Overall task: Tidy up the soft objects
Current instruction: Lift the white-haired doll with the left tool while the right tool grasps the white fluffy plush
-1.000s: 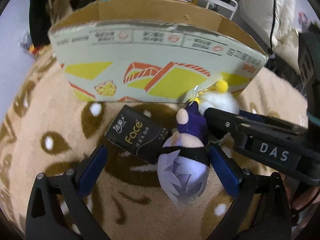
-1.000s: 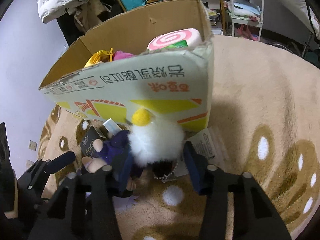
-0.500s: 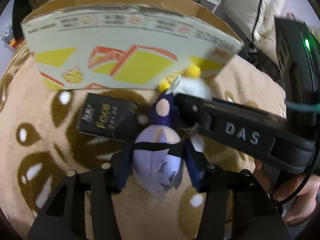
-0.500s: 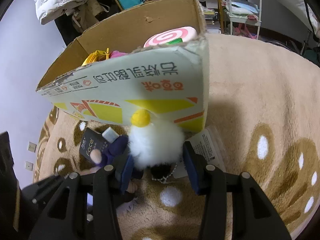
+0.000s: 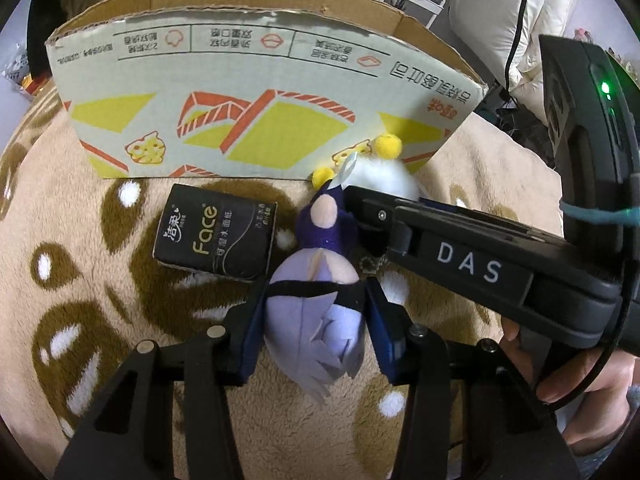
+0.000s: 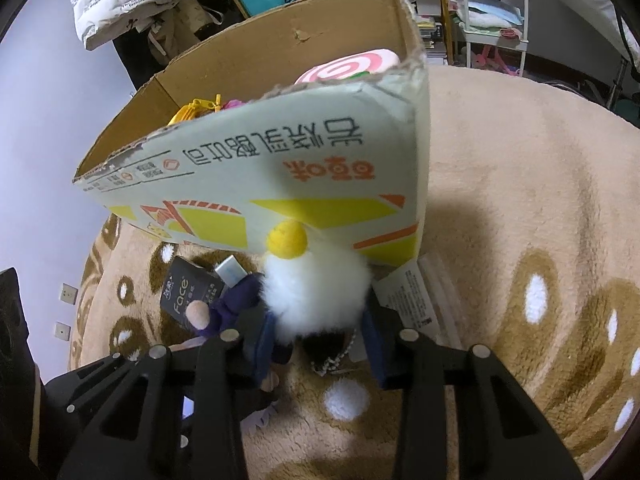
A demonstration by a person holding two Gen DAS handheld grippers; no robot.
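A purple plush doll (image 5: 316, 320) with a lilac head lies on the tan rug, and my left gripper (image 5: 314, 300) is shut on its head, blue pads pressing both sides. Just beyond it, a white fluffy plush (image 6: 316, 284) with a yellow pompom leans against the cardboard box (image 6: 280, 176). My right gripper (image 6: 316, 316) straddles the white plush. Its jaws are closing and the pads touch the fluff on both sides. In the left wrist view one of the right gripper's black fingers (image 5: 372, 208) crosses in from the right, beside the doll's dark blue body.
A black "Face" tissue pack (image 5: 216, 240) lies left of the doll, in front of the box. Inside the box are a pink swirl cushion (image 6: 352, 68) and a yellow item (image 6: 196, 108). A white label packet (image 6: 416, 300) lies at the box corner. A hand (image 5: 580, 372) holds the right gripper.
My left jaws went from wide apart to shut on the purple doll's head. The right jaws narrowed slightly on the white plush. Neither toy has left the rug.
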